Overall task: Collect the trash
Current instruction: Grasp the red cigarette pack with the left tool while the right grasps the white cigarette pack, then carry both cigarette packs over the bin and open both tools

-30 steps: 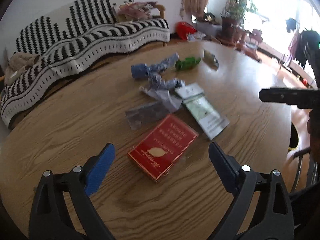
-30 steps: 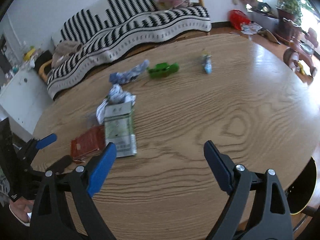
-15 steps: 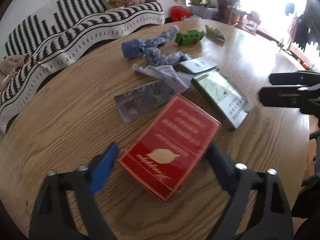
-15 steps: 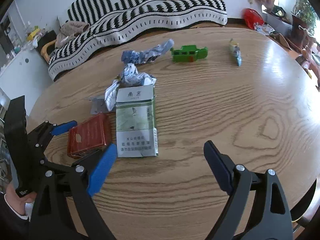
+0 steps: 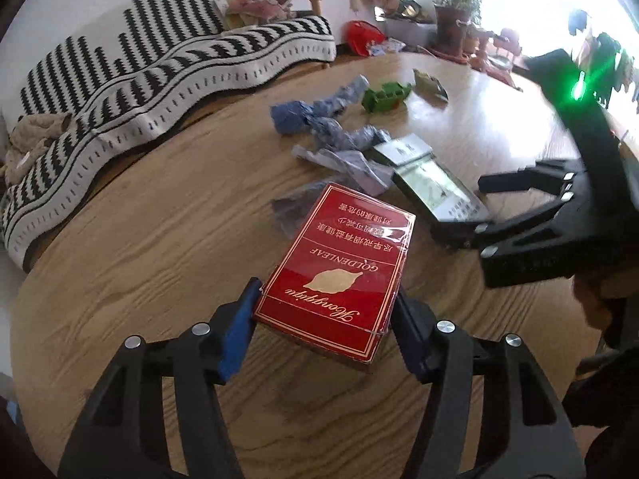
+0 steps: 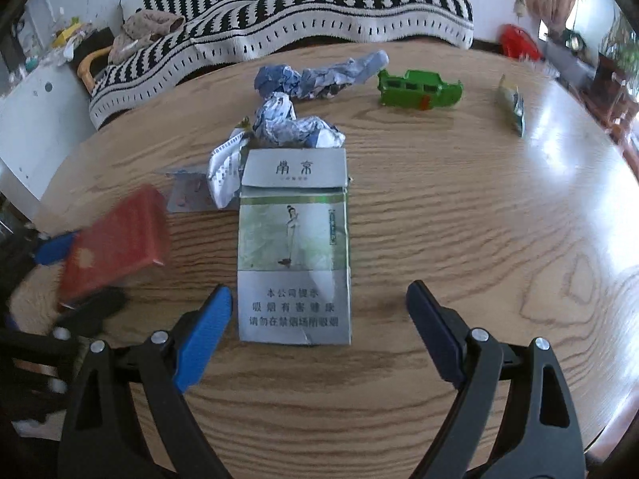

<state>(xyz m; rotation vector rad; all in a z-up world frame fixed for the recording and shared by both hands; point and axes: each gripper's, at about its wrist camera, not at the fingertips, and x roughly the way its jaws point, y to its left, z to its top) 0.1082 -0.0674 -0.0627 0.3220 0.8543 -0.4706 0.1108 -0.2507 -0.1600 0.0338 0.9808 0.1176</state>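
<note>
A red cigarette pack (image 5: 339,263) lies between the fingers of my left gripper (image 5: 325,299). Its jaws are closing, and both pads touch the sides of the pack's near end. From the right wrist view the same red pack (image 6: 116,243) shows blurred at the left. My right gripper (image 6: 319,319) is open and straddles the near end of a green-and-white cigarette pack (image 6: 293,239) without touching it. Further back on the round wooden table (image 6: 479,239) lie crumpled blue paper (image 6: 319,76), a crumpled white-and-blue wrapper (image 6: 287,123) and a silver blister sheet (image 6: 187,195).
A green plastic toy (image 6: 419,88) and a small snack wrapper (image 6: 511,103) lie toward the table's far side. Behind the table stands a sofa under a black-and-white striped blanket (image 6: 319,12). The right gripper's black body (image 5: 539,231) sits close to the right of the red pack.
My left gripper came forward over the red pack and its jaws narrowed onto the pack's sides. My right gripper dropped and moved in over the green-and-white pack.
</note>
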